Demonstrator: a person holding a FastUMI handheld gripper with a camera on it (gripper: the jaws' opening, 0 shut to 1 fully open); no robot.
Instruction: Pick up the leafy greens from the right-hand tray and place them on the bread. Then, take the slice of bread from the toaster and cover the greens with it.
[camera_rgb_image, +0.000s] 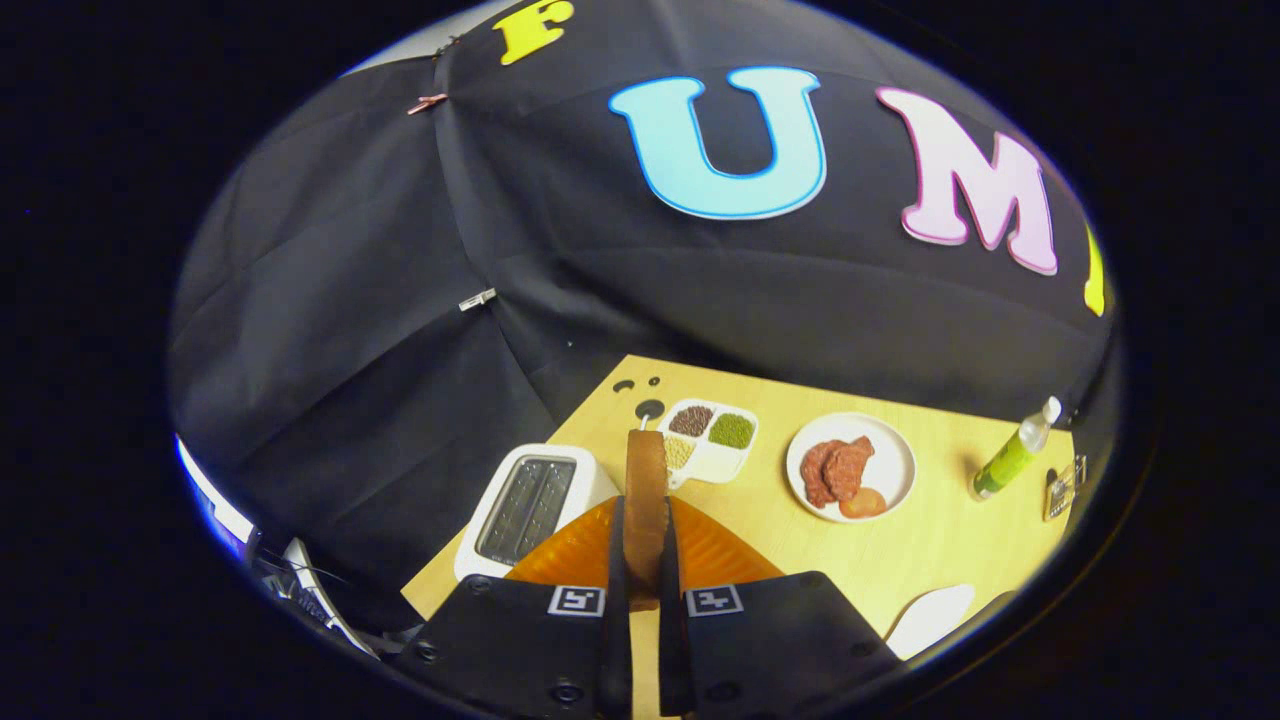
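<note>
Nearest the lens, the gripper, jaws drawn in close on a slice of bread, one finger pressed to each flat face. Held upright and edge-on, brown crust facing back along the fingers, top rising well past the fingertips. Lifted clear of the tabletop, pale wood, seen from above.

Just left of the held slice, a white toaster, its two dark slots facing up, no bread visible in them. Behind the fingers, an orange ribbed surface spreading to either side, cut off by the gripper body; cannot tell what it is.

Beyond the slice's top, a white divided tray with four compartments: dark brown grains, green grains, pale grains, and one with contents too small to make out. Right of that tray, well apart from the toaster, a round white plate bearing reddish-brown pieces and one orange piece at its near edge. Farther right, near the tabletop's far corner, a green bottle with a white cap, leaning in the fisheye. Close by on the right, beside the gripper body, the edge of a white object.
</note>
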